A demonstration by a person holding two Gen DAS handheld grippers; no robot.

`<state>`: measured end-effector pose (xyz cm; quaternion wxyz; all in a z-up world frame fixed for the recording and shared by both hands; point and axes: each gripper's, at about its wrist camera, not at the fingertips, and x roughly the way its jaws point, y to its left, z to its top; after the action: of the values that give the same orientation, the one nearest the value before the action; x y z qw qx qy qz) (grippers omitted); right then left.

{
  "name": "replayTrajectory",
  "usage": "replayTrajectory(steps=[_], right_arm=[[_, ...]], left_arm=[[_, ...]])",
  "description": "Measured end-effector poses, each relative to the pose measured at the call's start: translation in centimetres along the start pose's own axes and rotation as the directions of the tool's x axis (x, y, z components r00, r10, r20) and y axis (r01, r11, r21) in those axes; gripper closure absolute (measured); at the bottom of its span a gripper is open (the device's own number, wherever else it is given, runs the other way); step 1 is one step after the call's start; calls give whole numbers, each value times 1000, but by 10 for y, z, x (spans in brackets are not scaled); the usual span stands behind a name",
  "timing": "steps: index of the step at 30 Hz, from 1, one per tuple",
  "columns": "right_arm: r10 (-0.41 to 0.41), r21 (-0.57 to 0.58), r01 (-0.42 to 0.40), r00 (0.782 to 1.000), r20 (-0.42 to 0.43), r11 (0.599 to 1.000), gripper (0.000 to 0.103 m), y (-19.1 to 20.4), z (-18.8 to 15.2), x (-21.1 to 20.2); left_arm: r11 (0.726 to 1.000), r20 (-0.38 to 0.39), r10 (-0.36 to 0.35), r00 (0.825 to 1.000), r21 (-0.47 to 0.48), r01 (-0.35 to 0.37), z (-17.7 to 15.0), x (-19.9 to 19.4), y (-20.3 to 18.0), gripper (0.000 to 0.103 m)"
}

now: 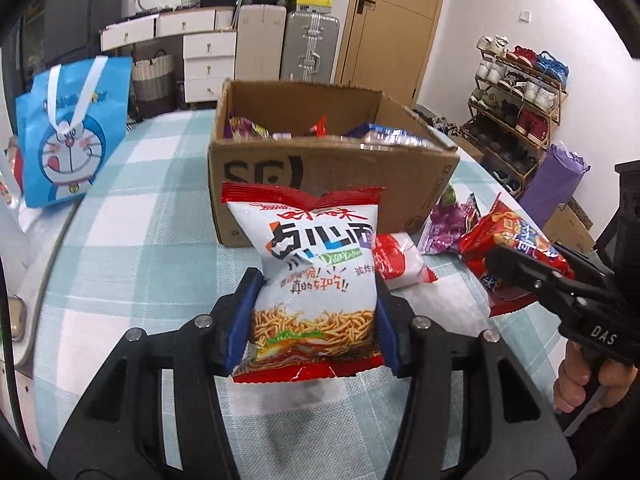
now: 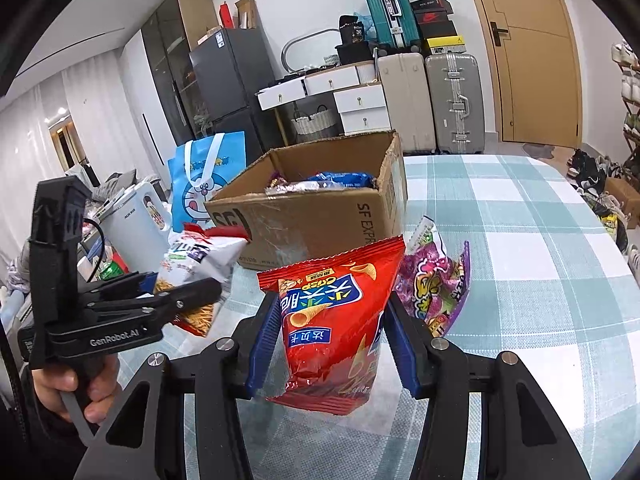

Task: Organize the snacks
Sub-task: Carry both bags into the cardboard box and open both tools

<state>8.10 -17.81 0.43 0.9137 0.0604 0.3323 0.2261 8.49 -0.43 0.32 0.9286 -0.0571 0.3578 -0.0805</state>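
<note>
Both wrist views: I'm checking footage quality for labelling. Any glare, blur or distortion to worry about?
Left wrist view: fisheye bends the door and table edges; black corner vignette; the noodle bag is sharp, with slight sheen up top. Right wrist view: same bending; the red chip bag has foil glare; the box is readable.

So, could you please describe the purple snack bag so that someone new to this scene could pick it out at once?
Start at the open cardboard box on the checked tablecloth. Just in front of its right-hand corner, the purple snack bag lies on the cloth, behind the red chip bag held in the right gripper. It is the only purple packet outside the box, and nothing grips it.
</note>
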Motion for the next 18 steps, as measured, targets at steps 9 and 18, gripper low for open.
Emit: replayTrajectory(steps=[9,18], right_arm=[[7,-20,-7,999,34,1000,51,9,28,-9],[11,-12,-10,997,74,1000,51,15,63,-11]], left_arm=[[1000,76,8,997,12,-9,23,-35,1,53],[1000,115,2,993,10,-4,46,-50,-3,53]])
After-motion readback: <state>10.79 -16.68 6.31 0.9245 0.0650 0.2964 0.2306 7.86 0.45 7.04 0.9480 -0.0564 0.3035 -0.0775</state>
